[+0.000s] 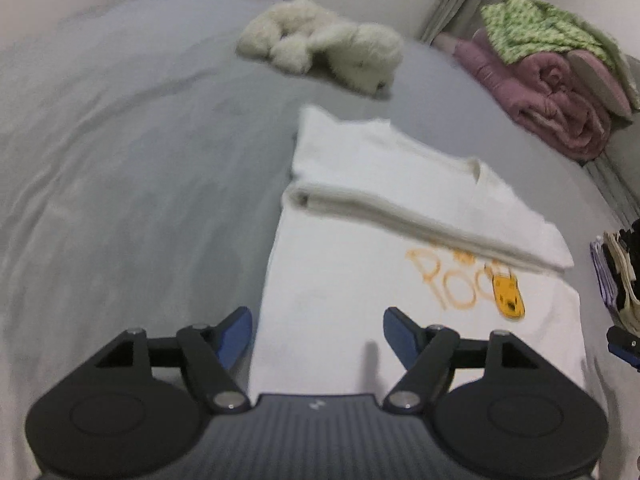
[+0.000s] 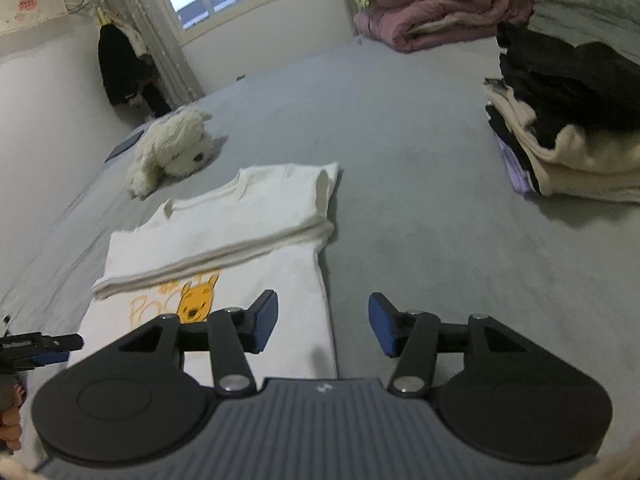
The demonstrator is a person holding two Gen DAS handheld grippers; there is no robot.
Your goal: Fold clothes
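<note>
A white T-shirt [image 1: 360, 280] with an orange "Pooh" print and a yellow bear lies flat on the grey bed, its sleeves folded in as a band across the chest. It also shows in the right wrist view [image 2: 240, 240]. My left gripper [image 1: 318, 334] is open and empty, hovering over the shirt's near left hem corner. My right gripper [image 2: 322, 322] is open and empty, straddling the shirt's near right edge. The right gripper's tip shows at the left wrist view's right edge [image 1: 624, 346], and the left gripper's tip shows at the right wrist view's left edge [image 2: 40, 346].
A white plush dog [image 1: 324, 48] lies beyond the shirt, also seen in the right wrist view [image 2: 172, 148]. Rolled pink and green blankets [image 1: 552, 76] sit at the far right. A stack of folded dark and cream clothes [image 2: 572, 128] stands to the right. Grey bedsheet [image 1: 120, 160] spreads left.
</note>
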